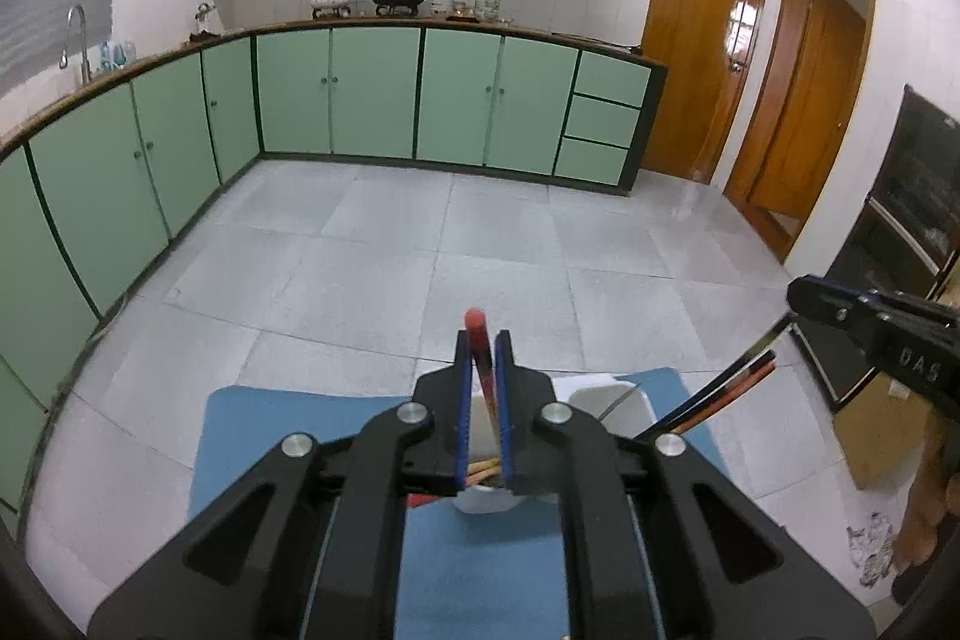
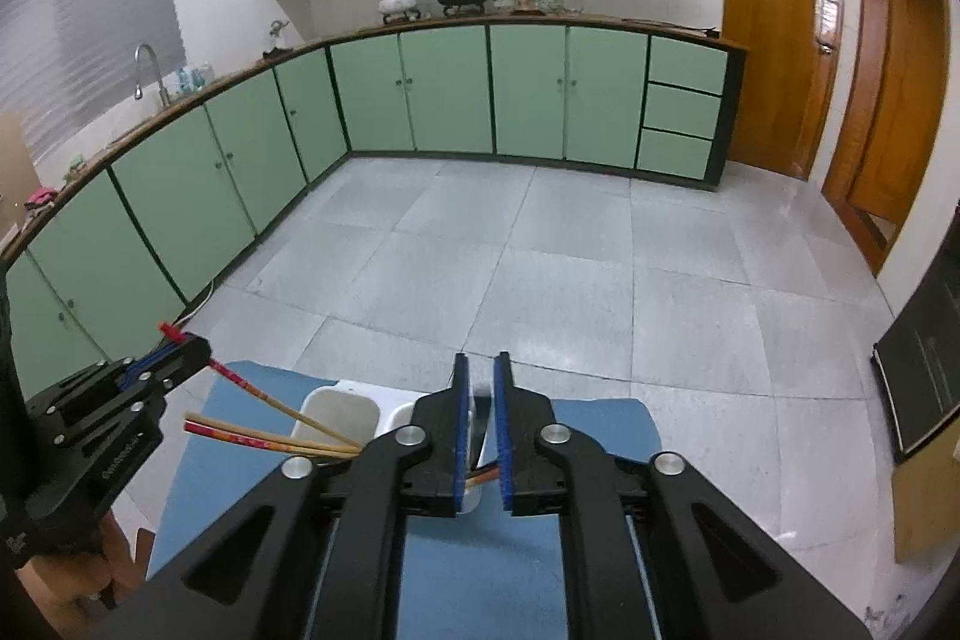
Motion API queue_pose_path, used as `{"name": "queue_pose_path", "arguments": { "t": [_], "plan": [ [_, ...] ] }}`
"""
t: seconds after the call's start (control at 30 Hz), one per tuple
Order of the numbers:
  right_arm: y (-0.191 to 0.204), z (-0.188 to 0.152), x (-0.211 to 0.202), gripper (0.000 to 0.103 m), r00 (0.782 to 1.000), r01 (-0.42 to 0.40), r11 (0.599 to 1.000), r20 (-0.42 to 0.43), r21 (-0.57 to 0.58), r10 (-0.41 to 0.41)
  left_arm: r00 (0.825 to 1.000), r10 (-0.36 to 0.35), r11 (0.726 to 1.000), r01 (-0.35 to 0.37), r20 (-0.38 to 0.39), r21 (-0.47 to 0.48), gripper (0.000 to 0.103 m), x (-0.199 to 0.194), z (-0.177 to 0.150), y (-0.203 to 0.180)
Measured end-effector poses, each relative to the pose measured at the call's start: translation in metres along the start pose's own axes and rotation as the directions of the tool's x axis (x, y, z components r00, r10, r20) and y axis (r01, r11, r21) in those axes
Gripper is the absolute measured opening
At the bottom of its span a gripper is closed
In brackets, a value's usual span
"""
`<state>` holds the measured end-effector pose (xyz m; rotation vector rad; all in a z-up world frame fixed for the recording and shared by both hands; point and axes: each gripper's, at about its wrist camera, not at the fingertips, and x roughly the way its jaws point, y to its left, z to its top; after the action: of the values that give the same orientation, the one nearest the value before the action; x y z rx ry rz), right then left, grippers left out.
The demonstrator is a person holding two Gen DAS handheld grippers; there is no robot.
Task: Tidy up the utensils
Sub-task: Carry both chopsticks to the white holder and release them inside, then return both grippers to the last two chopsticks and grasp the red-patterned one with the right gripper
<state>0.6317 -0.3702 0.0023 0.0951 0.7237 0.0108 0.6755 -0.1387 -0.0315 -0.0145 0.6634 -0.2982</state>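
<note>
Left gripper point(image 1: 483, 388) pinches a red chopstick point(image 1: 477, 334) over the white holder point(image 2: 339, 415).
Right gripper point(image 2: 482, 424) pinches dark chopsticks point(image 1: 729, 388); next, both let go into the holder.

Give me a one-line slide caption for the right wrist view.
Right gripper over a white holder on a blue mat; left gripper lowers a red-tipped chopstick into it.

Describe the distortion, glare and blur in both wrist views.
Left wrist view: fisheye bends the green cabinet fronts into a curve, dark vignette fills the corners, and window glare shines on the glossy wooden door. Right wrist view: same bowing and vignette, glare on that door, and the pale utensil between the right gripper pads is smeared.
</note>
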Motion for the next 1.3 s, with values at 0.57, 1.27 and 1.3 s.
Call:
{"name": "queue_pose_path", "arguments": {
  "t": [0.57,1.27,1.3],
  "plan": [
    [-0.006,-0.039,-0.079,0.012,0.998,-0.028,1.000,0.054,-0.003,0.028,0.996,0.072,0.997,-0.073,0.049,0.017,0.063,-0.093,-0.022,0.020],
    [-0.006,-0.193,-0.123,0.027,0.997,-0.071,0.997,0.041,-0.034,0.072,0.989,0.102,0.994,-0.105,0.110,0.019,0.078,-0.230,-0.185,0.011],
    [-0.005,-0.202,-0.124,0.028,0.997,-0.070,0.997,0.041,-0.036,0.071,0.988,0.106,0.994,-0.109,0.115,0.019,0.079,-0.235,-0.189,0.010]
  ]
}}
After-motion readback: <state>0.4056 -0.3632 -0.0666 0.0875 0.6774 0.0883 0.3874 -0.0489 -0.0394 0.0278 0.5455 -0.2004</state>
